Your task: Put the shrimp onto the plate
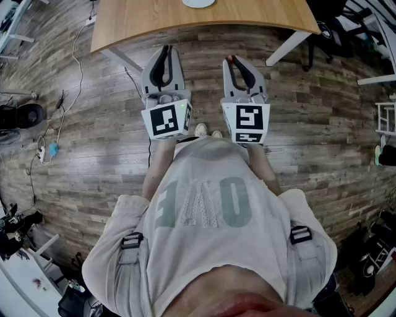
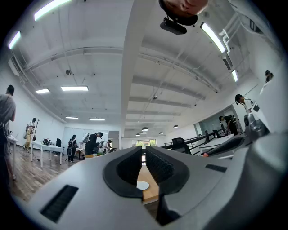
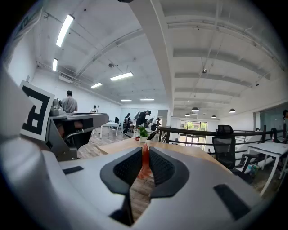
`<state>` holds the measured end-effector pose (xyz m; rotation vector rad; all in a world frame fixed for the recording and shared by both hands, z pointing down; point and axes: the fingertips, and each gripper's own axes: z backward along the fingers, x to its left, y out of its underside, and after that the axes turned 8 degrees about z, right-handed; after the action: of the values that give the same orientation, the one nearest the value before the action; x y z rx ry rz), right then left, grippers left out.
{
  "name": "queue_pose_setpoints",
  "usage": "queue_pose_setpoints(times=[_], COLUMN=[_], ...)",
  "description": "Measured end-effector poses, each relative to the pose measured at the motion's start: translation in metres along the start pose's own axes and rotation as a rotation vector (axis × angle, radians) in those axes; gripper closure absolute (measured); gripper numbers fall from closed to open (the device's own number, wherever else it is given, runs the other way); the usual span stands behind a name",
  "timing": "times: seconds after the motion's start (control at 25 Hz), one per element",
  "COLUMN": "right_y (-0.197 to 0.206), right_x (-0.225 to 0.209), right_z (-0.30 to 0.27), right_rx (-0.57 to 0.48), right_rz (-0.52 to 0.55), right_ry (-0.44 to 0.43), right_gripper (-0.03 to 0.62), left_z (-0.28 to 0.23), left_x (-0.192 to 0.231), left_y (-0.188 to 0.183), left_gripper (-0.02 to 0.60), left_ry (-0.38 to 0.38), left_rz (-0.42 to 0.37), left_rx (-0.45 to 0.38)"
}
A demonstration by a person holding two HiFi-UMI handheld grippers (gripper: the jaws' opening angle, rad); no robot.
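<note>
In the head view a white plate (image 1: 198, 2) lies on the wooden table (image 1: 154, 21) at the picture's top edge. Both grippers are held side by side over the floor, short of the table's near edge. My right gripper (image 1: 232, 60) is shut on a red-orange shrimp (image 3: 145, 164), which stands pinched between the ribbed pads. My left gripper (image 1: 166, 49) is shut with nothing in it. Through its narrow slit the plate (image 2: 142, 185) shows small on the table (image 2: 150, 193) ahead.
Grey plank floor (image 1: 93, 155) spreads underfoot, with cables and a blue item (image 1: 53, 148) at the left. White table legs (image 1: 288, 46) slant down. Bags and chairs (image 1: 371, 247) crowd the right. A potted plant (image 3: 143, 133) stands on the table's far side; people stand far off.
</note>
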<state>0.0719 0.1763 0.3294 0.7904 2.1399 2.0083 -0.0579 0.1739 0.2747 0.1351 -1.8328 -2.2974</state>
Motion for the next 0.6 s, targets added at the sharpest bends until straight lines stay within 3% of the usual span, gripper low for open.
queue_pose_setpoints(times=[0.6], right_y=[-0.002], right_x=[0.003], right_z=[-0.025], right_rx=[0.001], right_rz=[-0.001], right_ry=[0.026], right_gripper=[0.537], left_z=[-0.017], left_x=[0.024], left_y=[0.014], left_gripper=[0.549], left_ry=[0.017], left_rz=[0.016], left_rx=[0.017])
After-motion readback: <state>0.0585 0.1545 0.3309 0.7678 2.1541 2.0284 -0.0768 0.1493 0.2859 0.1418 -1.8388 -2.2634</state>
